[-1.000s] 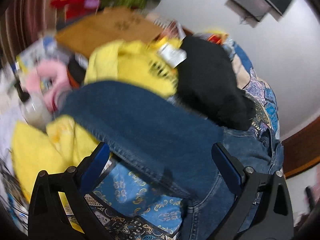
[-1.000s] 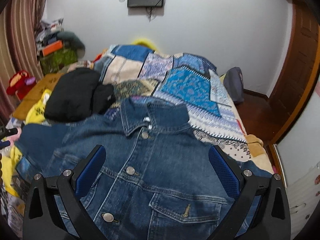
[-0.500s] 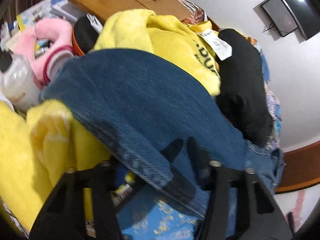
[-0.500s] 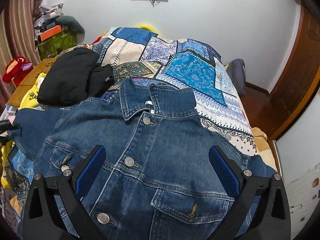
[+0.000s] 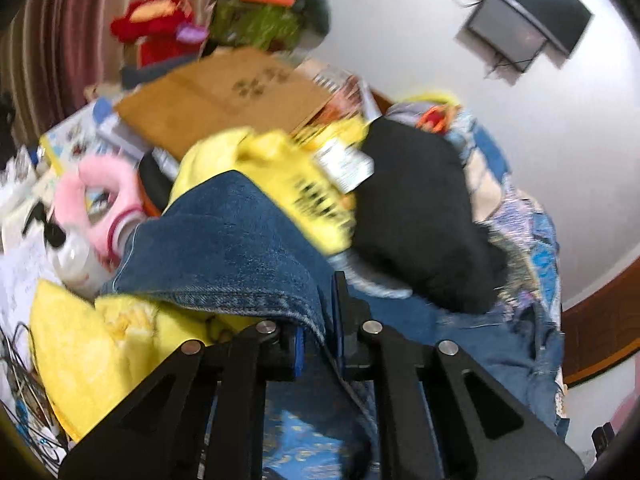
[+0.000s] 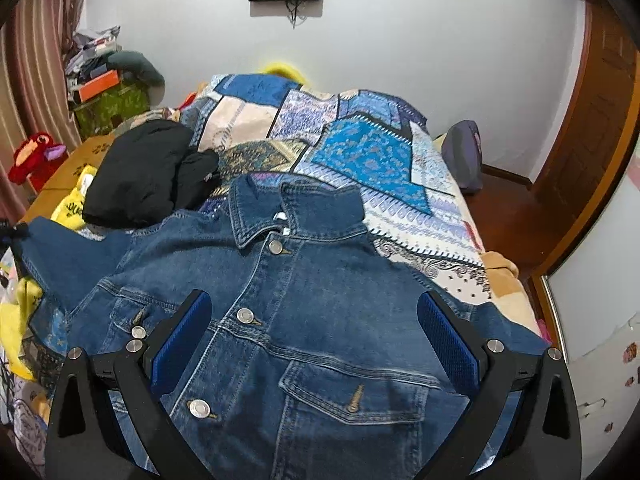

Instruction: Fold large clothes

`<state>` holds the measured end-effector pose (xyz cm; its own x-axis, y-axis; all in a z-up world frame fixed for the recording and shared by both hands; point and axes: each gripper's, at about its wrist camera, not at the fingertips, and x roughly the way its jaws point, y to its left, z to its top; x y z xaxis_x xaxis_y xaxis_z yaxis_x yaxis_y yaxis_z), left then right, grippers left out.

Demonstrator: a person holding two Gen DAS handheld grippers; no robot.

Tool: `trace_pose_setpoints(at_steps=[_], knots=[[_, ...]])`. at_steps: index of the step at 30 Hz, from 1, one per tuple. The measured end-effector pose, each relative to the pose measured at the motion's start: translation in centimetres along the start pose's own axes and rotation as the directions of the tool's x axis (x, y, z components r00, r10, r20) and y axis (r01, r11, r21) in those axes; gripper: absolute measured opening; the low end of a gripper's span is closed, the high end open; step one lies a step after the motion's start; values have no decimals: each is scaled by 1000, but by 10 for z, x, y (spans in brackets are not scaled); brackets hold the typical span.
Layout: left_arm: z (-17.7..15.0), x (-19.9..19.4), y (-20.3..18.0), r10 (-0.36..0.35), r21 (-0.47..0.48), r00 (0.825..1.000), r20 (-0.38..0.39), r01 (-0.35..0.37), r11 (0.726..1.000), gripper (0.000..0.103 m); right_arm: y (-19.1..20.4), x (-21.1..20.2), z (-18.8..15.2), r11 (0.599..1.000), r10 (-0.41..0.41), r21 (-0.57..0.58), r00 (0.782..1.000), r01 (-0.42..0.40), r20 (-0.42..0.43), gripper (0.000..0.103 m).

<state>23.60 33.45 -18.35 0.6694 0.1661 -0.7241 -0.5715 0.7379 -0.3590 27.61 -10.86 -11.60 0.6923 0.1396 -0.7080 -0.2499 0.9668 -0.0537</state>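
Note:
A blue denim jacket (image 6: 304, 320) lies front up and buttoned on the patchwork bed cover (image 6: 360, 152), collar towards the far wall. Its left sleeve (image 6: 68, 256) stretches out to the left. In the left wrist view my left gripper (image 5: 320, 332) is shut on the edge of that sleeve (image 5: 232, 248), with the denim pinched between the blue pads. My right gripper (image 6: 312, 344) is open and empty, hovering over the jacket's chest just above a flap pocket (image 6: 356, 396).
A black garment (image 6: 148, 172) lies beside the jacket's left shoulder. Yellow clothes (image 5: 280, 176), a pink plush (image 5: 104, 196), a cardboard sheet (image 5: 224, 100) and clutter crowd the left side. A wooden door (image 6: 592, 152) stands at the right.
My left gripper went from open around the sleeve to shut on its edge, and has lifted it. My right gripper stayed open and moved slightly lower over the jacket front.

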Motion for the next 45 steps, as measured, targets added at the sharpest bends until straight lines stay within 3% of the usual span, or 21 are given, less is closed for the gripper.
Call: trace_pose_setpoints(at_steps=[5,8,12,15,19,24,26,29,32,34,37,41,45], knots=[[6,-32,-62,-81,120,994,70,72,990,4,-17,-11,-4,1000,-9,19,1000,9,20,102],[1,-49,-112,-163,209,984,76,144,967,3,-29,-18,-7,999,-12,37,999,11,34,102],[-28,-56,-179,-264,335,965,11,245,910,3,-45,-25,-10,998,3,56,999,-5,33,102],[-60,-50,-216,-294,392,953,-68,297,871,3,-52,-32,-12,998,14,59,999,-17,40,102],[-114,-29,-257,-268,472,945,-186,325,819,3,-55,-38,-15,999,5,50,999,-7,52,102],[-175,4,-280,-171,553,927,-334,339,761,4,-59,-41,-20,999,20,45,999,-22,41,102],[-194,13,-275,-132,560,916,-379,340,756,4,-58,-45,-19,998,36,42,998,-38,46,102],[-211,21,-262,-111,529,888,-446,361,768,10,-51,-50,-18,999,47,21,997,-48,65,102],[-209,16,-250,-125,502,876,-466,378,778,26,-39,-52,-15,999,49,-15,995,-48,81,102],[-204,7,-243,-136,505,886,-444,373,778,37,-29,-52,-13,998,49,-43,995,-45,89,102],[-188,-12,-232,-156,510,905,-396,359,782,38,-14,-48,-9,996,54,-81,994,-46,95,102],[-160,-43,-207,-181,501,948,-260,293,814,50,8,-42,-3,991,71,-115,994,-61,87,102],[-132,-63,-174,-180,488,971,-159,235,841,55,41,-34,5,976,109,-197,992,-94,67,102]])
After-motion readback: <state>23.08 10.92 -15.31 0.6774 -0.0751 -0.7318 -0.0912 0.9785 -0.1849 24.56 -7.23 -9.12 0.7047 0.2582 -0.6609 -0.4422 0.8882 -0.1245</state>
